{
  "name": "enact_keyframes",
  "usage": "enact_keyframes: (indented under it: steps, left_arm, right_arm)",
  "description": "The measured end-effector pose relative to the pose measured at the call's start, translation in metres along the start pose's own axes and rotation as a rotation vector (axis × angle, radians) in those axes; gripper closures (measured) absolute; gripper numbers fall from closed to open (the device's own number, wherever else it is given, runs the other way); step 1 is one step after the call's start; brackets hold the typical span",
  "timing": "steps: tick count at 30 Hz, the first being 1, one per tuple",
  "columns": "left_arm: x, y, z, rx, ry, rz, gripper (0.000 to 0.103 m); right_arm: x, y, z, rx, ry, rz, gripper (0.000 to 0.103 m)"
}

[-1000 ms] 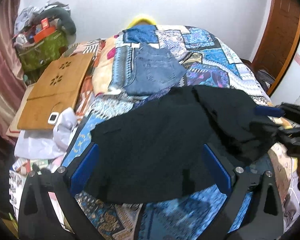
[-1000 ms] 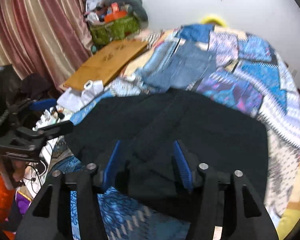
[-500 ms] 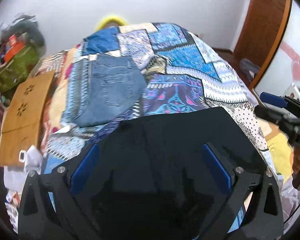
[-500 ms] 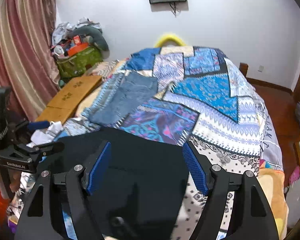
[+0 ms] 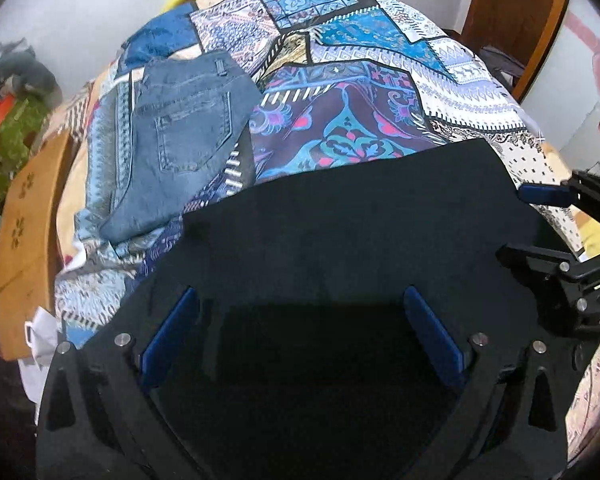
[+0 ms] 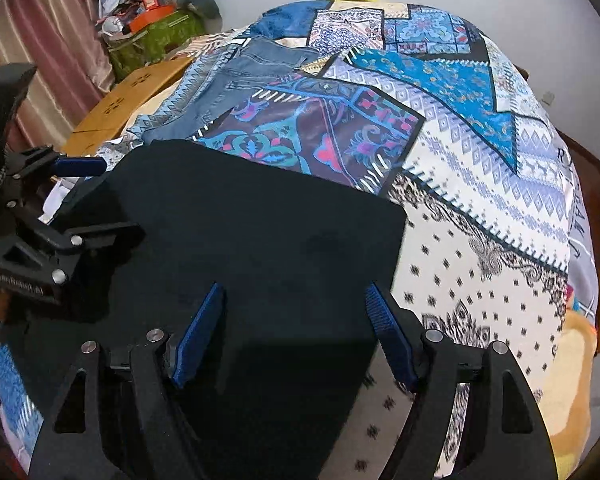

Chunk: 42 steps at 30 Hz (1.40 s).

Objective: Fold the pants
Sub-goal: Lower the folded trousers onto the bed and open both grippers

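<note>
Two grippers open, black pants flat

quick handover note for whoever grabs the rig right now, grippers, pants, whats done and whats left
Left gripper: open, empty, over the black pants.
Right gripper: open, empty, at the pants' right edge.
Pants lie flat in a neat rectangle on the patterned bedspread, near edge; folded jeans farther back.
Done: pants look folded and released.
Left: possibly one more fold or smoothing; hard to judge.
</note>
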State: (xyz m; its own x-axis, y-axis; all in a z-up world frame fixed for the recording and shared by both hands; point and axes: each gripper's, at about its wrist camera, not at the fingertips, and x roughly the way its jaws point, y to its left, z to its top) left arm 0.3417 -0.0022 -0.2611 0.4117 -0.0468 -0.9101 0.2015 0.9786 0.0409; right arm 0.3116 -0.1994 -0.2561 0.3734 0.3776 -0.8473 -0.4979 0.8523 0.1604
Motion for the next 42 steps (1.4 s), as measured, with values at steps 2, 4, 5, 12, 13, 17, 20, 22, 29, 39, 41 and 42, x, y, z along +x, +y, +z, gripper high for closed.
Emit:
enact_keyframes:
  steps: [2,4,5,12,13,17,20,22,29,39,41,42]
  left_arm:
    - [-0.001,0.002,-0.003,-0.012,-0.002,0.003,0.0]
    - [-0.006,0.003,-0.009,-0.016,-0.01,0.01,0.0]
    - [-0.007,0.002,-0.012,-0.018,-0.012,0.012,0.0]
    - [-0.026,0.005,-0.041,-0.064,-0.031,0.026,0.0]
    - [-0.029,0.006,-0.046,-0.077,-0.033,0.019,0.0]
    - [-0.039,0.009,-0.06,-0.112,-0.052,0.007,0.0]
    - [-0.046,0.009,-0.07,-0.115,-0.059,0.009,0.0]
    - [-0.053,0.008,-0.08,-0.109,-0.074,0.012,0.0]
    - [-0.076,0.017,-0.102,-0.133,-0.107,0.028,0.0]
    - [-0.137,0.078,-0.135,-0.313,-0.247,0.11,0.0]
    - [-0.148,0.095,-0.144,-0.37,-0.279,0.11,0.0]
    - [-0.152,0.103,-0.149,-0.396,-0.287,0.108,0.0]
  right_arm:
    - [-0.003,-0.003,-0.007,0.026,0.004,0.007,0.032]
    - [-0.01,-0.009,-0.019,0.071,0.008,0.026,0.032]
    - [-0.011,-0.011,-0.02,0.085,0.009,0.031,0.032]
    - [-0.033,-0.009,-0.051,0.135,-0.015,-0.014,0.032]
    - [-0.035,-0.009,-0.052,0.138,-0.018,-0.019,0.032]
    - [-0.047,-0.004,-0.063,0.16,-0.038,-0.044,0.032]
    - [-0.052,-0.001,-0.066,0.157,-0.038,-0.068,0.032]
    - [-0.057,0.003,-0.067,0.15,-0.039,-0.085,0.032]
    - [-0.075,0.018,-0.064,0.101,-0.045,-0.133,0.032]
    - [-0.094,0.068,-0.039,0.015,-0.146,-0.1,0.03]
    - [-0.096,0.083,-0.031,-0.009,-0.177,-0.082,0.028]
    - [-0.095,0.092,-0.028,-0.02,-0.189,-0.072,0.027]
